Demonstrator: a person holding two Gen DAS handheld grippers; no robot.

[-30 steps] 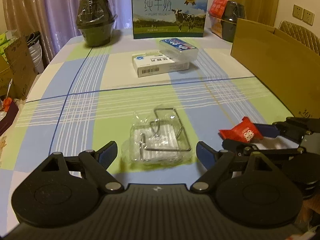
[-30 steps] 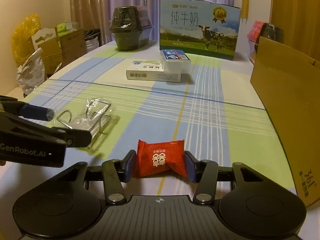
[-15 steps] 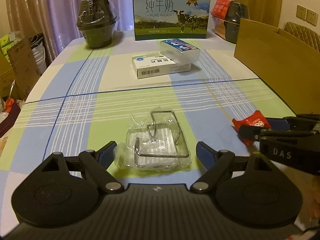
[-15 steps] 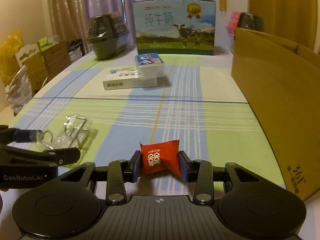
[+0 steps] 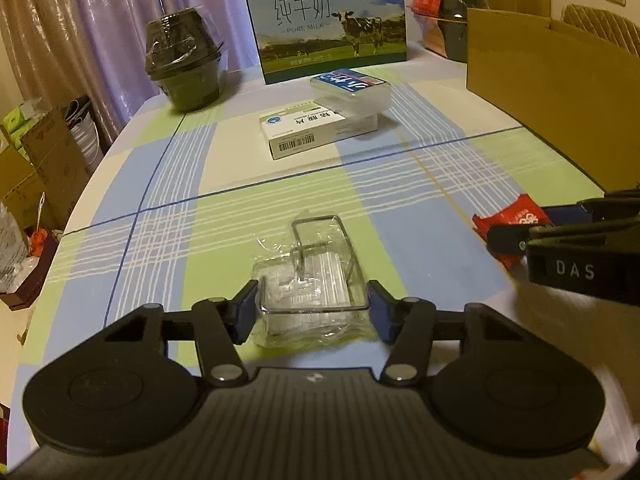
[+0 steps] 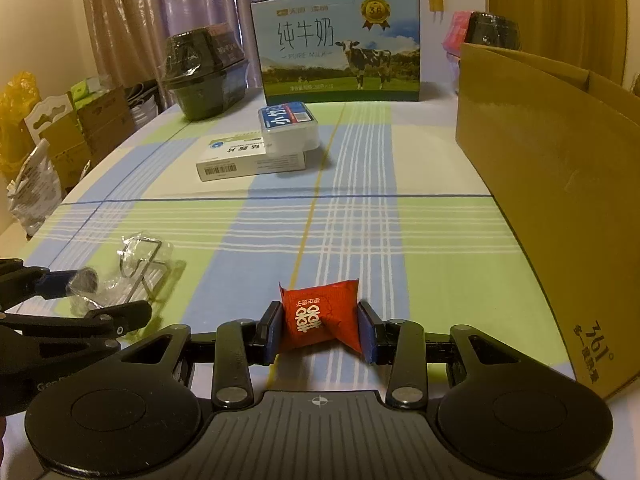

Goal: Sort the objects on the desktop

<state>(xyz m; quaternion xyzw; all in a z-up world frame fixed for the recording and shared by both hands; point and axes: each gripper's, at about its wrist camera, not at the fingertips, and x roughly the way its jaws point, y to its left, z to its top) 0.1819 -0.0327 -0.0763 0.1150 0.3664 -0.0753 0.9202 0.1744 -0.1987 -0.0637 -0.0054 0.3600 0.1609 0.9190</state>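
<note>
On a plaid tablecloth [image 6: 440, 240], before purple curtains [image 6: 192, 8], a red candy [image 6: 318, 316] was gripped by the right gripper [image 6: 319, 330]; a bagged wire rack [image 5: 314, 284] was flanked by the left gripper [image 5: 312, 310], whose grip could not be told

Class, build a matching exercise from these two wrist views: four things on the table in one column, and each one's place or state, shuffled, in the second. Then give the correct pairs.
Column 1
1. red candy packet
2. wire rack in clear wrap
3. clear plastic tub with blue label
4. milk carton

Column 2
A. resting on the white medicine box
B. standing upright at the far end of the table
C. clamped in the right gripper
D. between the fingers of the left gripper

Pairs: 1-C, 2-D, 3-A, 4-B
</note>
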